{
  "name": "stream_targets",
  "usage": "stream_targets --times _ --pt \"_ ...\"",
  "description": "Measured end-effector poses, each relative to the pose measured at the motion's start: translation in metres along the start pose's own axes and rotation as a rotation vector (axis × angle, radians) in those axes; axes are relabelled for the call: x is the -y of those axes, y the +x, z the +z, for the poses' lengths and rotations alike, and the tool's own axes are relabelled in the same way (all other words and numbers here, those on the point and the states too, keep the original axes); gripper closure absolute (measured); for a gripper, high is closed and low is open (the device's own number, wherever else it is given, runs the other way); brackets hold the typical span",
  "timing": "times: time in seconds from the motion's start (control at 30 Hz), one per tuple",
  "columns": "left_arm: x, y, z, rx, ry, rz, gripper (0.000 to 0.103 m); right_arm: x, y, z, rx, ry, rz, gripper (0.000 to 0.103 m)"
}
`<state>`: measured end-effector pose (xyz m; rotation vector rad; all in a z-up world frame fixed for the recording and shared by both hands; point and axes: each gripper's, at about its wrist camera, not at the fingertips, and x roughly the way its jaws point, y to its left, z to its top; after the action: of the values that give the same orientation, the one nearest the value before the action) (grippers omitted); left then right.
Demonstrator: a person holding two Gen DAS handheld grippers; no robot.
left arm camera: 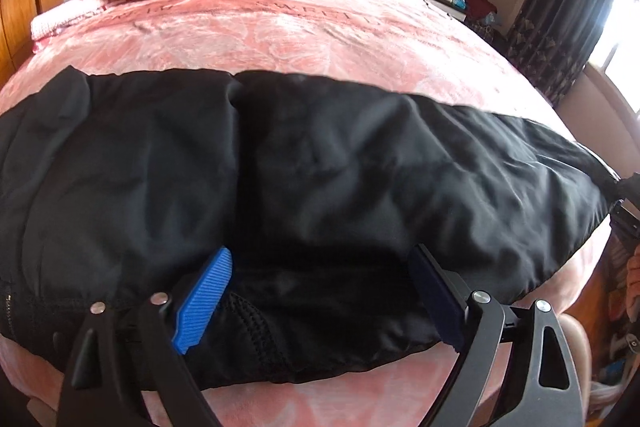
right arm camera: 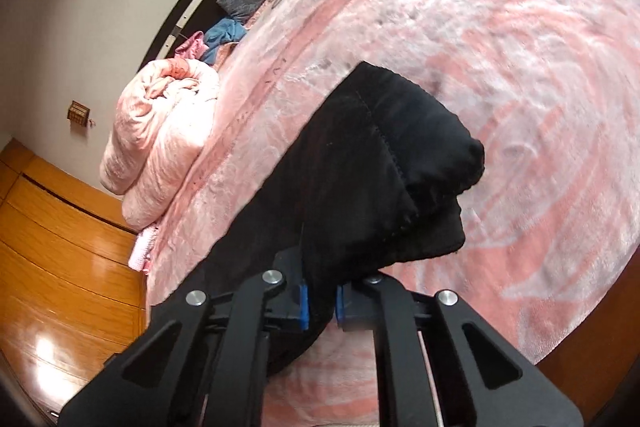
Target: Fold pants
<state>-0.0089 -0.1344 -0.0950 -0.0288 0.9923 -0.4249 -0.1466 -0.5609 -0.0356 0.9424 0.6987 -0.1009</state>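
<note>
Right claw (right arm camera: 320,303) grips black pants (right arm camera: 360,179) – bedspread (right arm camera: 520,67) lettering unreadable

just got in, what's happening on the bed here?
A person is folding black pants laid across a pink bedspread, using a hand-held gripper in each hand. The right hand-held gripper is shut on a bunched end of the fabric, with the hem flopped over ahead of it. The left hand-held gripper is open, its blue pads straddling the near edge of the pants without pinching yet. The fold itself is not yet made.
</note>
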Motion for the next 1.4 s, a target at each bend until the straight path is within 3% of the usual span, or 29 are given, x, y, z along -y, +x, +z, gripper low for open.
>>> stream_targets --times 0.1,0.2,0.27,0.37,0.47,0.6,0.73,0.87,1.0,1.17,1.3,1.4 --pt "0.006 -0.016 0.008 0.05 -0.001 -0.03 0.013 -0.015 -0.026 0.018 0.076 -0.056 0.017 0.096" --pt "0.009 -0.014 0.01 0.054 0.003 -0.053 0.013 -0.002 -0.043 0.03 0.14 -0.049 -0.065 0.096" --pt "0.006 0.012 0.004 -0.019 -0.009 -0.041 0.012 0.026 -0.034 0.029 0.09 0.021 -0.127 0.096" --pt "0.02 0.026 -0.007 0.006 0.112 0.02 0.005 0.062 -0.006 0.014 -0.017 0.062 -0.274 0.095" --pt "0.018 0.02 -0.005 0.008 0.084 -0.015 0.005 0.069 -0.011 0.013 0.004 0.103 -0.238 0.095" --pt "-0.007 -0.008 0.002 0.036 -0.048 -0.114 0.005 0.016 -0.029 0.026 0.081 -0.015 -0.207 0.095" --pt "-0.031 -0.039 0.006 0.104 -0.083 -0.096 0.005 -0.081 -0.034 0.02 0.13 -0.234 -0.19 0.095" --pt "-0.064 -0.071 0.007 0.154 -0.145 -0.071 0.005 -0.171 -0.021 -0.011 0.133 -0.469 -0.131 0.093" --pt "-0.098 -0.095 0.005 0.2 -0.228 -0.05 0.005 -0.239 0.016 -0.064 0.045 -0.653 -0.076 0.093" --pt "-0.142 -0.117 -0.001 0.252 -0.327 -0.008 0.004 -0.275 0.078 -0.139 -0.129 -0.785 -0.071 0.093" --pt "-0.165 -0.122 -0.007 0.255 -0.371 0.004 0.004 -0.272 0.11 -0.191 -0.239 -0.865 -0.115 0.093" --pt "-0.172 -0.121 -0.012 0.248 -0.388 -0.002 0.004 -0.264 0.122 -0.21 -0.274 -0.878 -0.151 0.093"
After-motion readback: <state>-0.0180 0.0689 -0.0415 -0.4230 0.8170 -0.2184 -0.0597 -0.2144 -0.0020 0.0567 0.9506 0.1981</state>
